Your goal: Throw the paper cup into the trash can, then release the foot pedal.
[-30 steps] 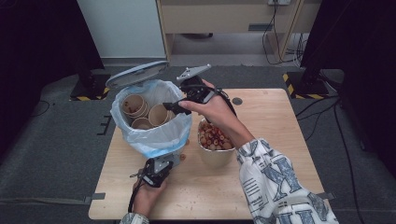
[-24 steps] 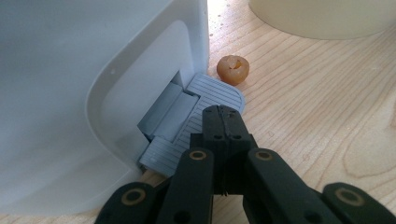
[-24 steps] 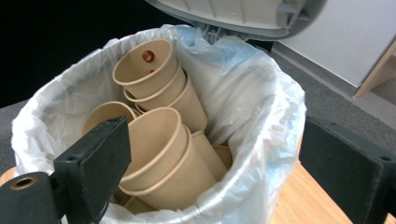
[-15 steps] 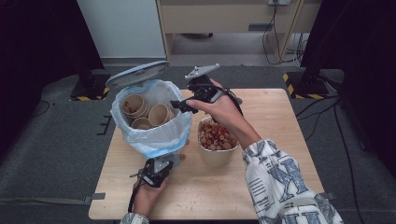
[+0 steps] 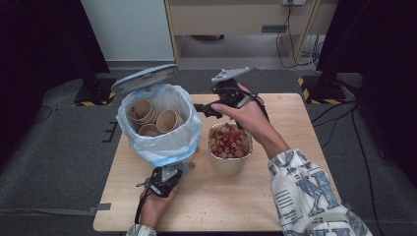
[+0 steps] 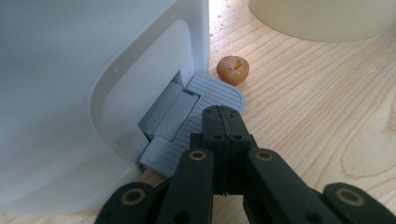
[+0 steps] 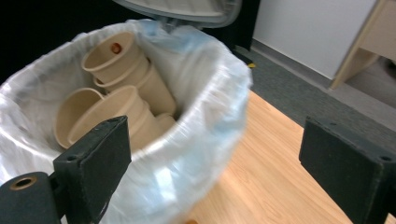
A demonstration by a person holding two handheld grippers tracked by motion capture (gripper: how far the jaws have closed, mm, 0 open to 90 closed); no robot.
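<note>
A white pedal bin point(image 5: 164, 147) lined with a pale blue bag stands on the left of the wooden table point(image 5: 275, 196), its grey lid point(image 5: 144, 77) raised. Several empty paper cups point(image 5: 167, 119) lie inside it, seen close up as cups point(image 7: 116, 112) in the right gripper view. My left gripper point(image 5: 177, 171) is shut, and its tips point(image 6: 224, 115) rest on the bin's grey ribbed pedal point(image 6: 210, 93). My right gripper point(image 5: 202, 110) hangs open and empty point(image 7: 212, 154) just right of the bin's rim, pointing at the bin, above the far side of a paper bowl point(image 5: 228, 166) full of reddish-brown fruit.
One loose brown fruit point(image 6: 232, 70) lies on the table beside the pedal, also seen as a fruit point(image 5: 193, 165) between bin and bowl. Crumbs dot the wood. The table's right half is bare board. Dark floor and cables surround the table.
My right gripper has drawn back to the right, from the bin's opening to beyond its rim, still open. The left gripper has stayed on the pedal and the lid stays up.
</note>
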